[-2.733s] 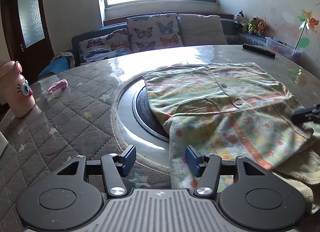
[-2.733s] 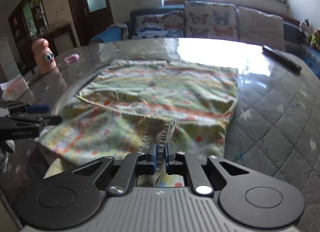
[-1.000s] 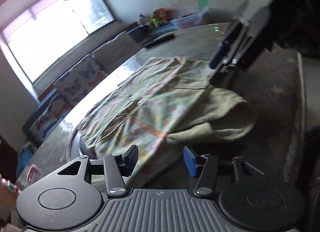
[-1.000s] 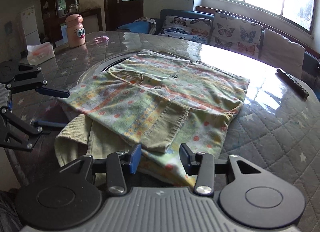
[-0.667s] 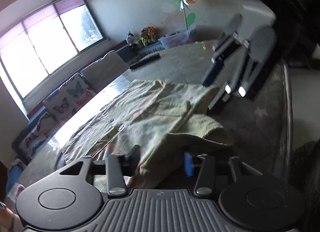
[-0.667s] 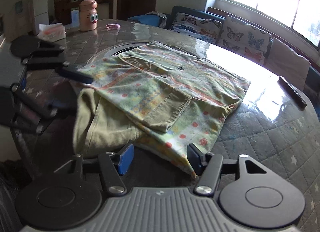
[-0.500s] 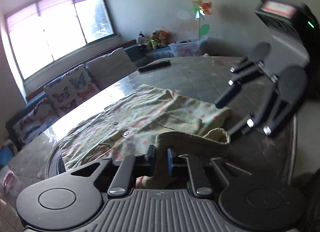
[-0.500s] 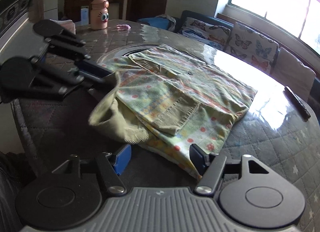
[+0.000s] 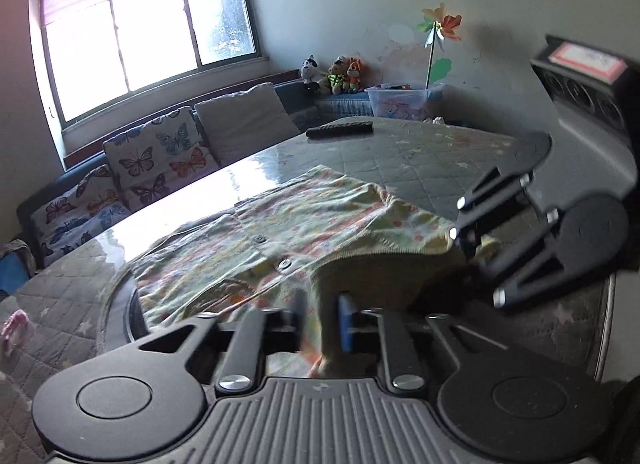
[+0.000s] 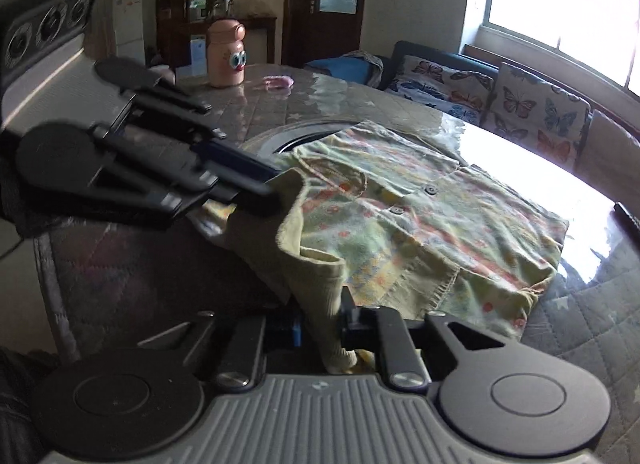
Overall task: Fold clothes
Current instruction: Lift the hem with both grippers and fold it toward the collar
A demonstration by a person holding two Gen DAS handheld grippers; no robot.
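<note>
Since a moment ago we have lifted the shirt's (image 10: 420, 215) near hem off the table (image 10: 580, 324); our right gripper (image 10: 320, 328) closes on it, our left gripper (image 9: 322, 322) loosens around it.

Left gripper (image 9: 322, 320): my black plastic two-finger tool, with blue pads (image 9: 345, 322) inside its tips.
Right gripper (image 10: 320, 324): the same black build, with a blue pad showing.
Base plates: grey ribbed plastic, with a round black disc on either side.
Screws: one silver round head on each finger arm.
</note>
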